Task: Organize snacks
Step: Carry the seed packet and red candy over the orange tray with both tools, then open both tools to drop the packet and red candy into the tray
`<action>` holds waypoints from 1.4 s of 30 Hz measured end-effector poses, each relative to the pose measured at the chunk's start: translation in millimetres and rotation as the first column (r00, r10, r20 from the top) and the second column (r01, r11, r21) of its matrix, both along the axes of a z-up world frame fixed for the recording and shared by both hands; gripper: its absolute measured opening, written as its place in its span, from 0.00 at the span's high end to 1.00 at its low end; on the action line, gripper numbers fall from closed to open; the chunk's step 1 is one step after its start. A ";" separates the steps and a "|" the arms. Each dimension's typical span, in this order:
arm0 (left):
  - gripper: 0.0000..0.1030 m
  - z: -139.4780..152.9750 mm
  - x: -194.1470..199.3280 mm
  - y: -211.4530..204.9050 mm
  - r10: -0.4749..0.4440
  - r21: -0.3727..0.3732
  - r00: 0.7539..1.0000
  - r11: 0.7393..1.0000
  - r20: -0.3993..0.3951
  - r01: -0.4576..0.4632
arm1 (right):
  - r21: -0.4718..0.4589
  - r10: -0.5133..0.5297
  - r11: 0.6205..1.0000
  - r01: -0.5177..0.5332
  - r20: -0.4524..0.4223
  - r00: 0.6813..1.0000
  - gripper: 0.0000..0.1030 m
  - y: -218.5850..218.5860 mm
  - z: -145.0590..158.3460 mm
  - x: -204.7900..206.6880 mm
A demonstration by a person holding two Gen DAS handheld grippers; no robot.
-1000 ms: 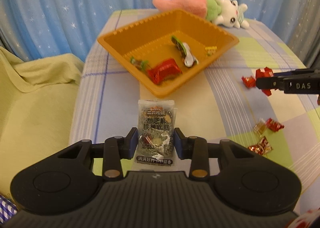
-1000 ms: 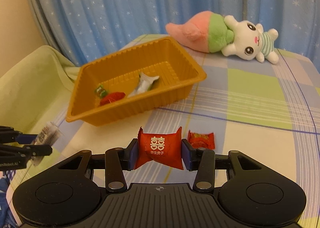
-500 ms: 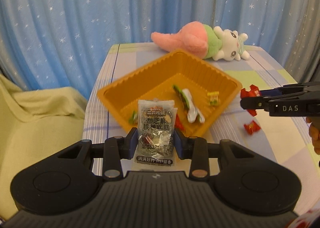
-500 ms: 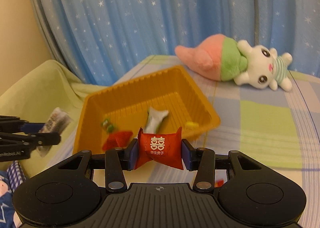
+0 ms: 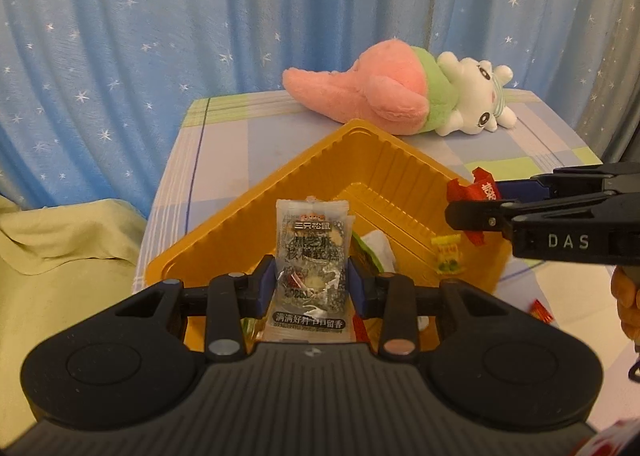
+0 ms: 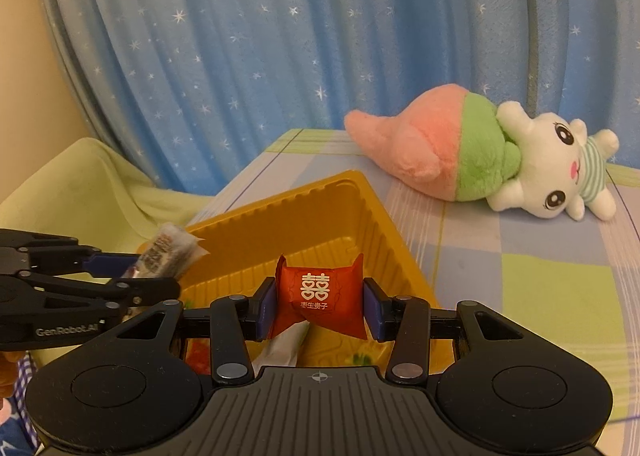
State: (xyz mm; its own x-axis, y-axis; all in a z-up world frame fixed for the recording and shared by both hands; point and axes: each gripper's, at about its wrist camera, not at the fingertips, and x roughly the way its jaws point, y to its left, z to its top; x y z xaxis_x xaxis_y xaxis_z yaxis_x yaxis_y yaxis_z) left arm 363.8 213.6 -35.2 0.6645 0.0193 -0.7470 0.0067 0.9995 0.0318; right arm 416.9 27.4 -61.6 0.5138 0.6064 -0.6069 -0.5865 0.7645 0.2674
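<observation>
A blue curtain (image 5: pixel 120 56) dotted with white stars hangs behind everything, and in front of it stands the surface (image 6: pixel 540 296), covered by a checked cloth in pale green, lilac and white. To one side lies a rumpled yellow-green blanket (image 5: pixel 60 256). At the far end of the surface a plush toy (image 6: pixel 480 160) lies on its side, a white bunny in a pink and green carrot suit. Nearer, an orange plastic tray (image 5: pixel 360 168) with ribbed walls sits on the cloth, one corner toward the plush toy, and several snacks already lie in its bottom, among them a white wrapper (image 5: pixel 380 248) and a small yellow candy (image 5: pixel 448 252). The left gripper (image 5: pixel 312 284) hangs over the near side of the tray, its fingers (image 5: pixel 264 288) clamped on the sides of a clear packet (image 5: pixel 312 256) with dark printing, held upright above the tray floor. The right gripper (image 6: pixel 320 304) reaches in over the tray's other side, its fingers (image 6: pixel 264 308) pressed against both ends of a red candy (image 6: pixel 320 300) with white characters on it, which also hangs over the tray's inside. The two held snacks are close together but apart. A little red wrapper (image 5: pixel 540 308) lies on the cloth outside the tray, beside part of a hand (image 5: pixel 628 304) at the edge of the left view.
</observation>
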 end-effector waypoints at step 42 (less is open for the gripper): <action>0.61 -19.5 42.5 10.8 0.023 -0.050 0.998 0.998 -0.054 -0.025 | 0.006 -0.053 0.999 0.053 0.003 0.999 0.56 18.5 -3.0 32.5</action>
